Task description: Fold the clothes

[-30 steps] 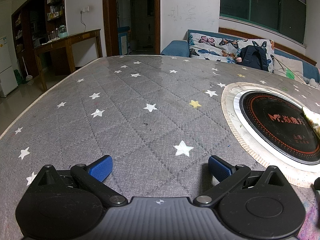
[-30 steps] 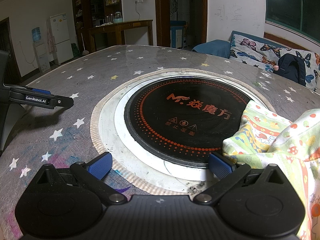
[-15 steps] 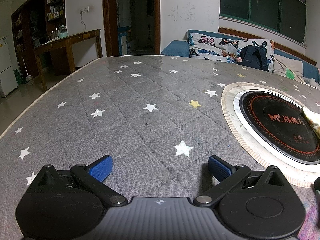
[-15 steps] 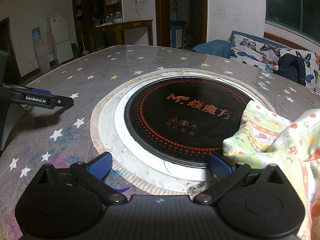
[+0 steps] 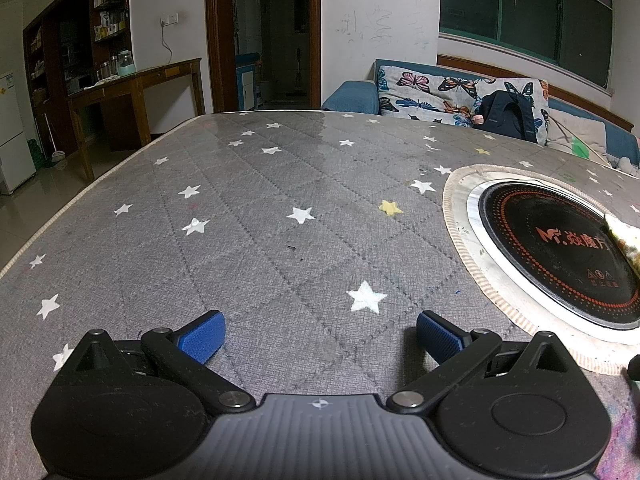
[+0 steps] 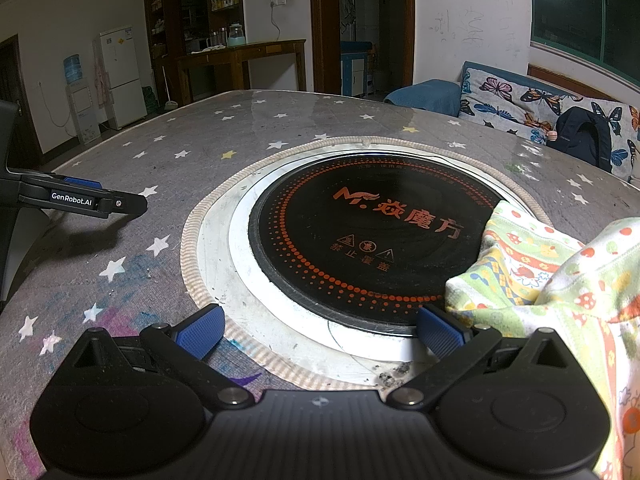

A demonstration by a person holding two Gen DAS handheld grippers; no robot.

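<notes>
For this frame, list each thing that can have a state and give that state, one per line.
Left gripper: open, empty, over bare grey star-print table cover.
Right gripper: open, empty, at the round black induction cooktop's near edge.
Colourful printed cotton garment: crumpled, unfolded, its edge lying over the cooktop's right side.
Dark wooden doorway: open, dark beyond.

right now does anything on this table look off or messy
Yes. The patterned garment lies crumpled with a corner draped over the black induction cooktop, an odd place for cloth. Dark crumbs sit on the cooktop's metal rim, and blue and purple smears stain the star-print table cover.
</notes>
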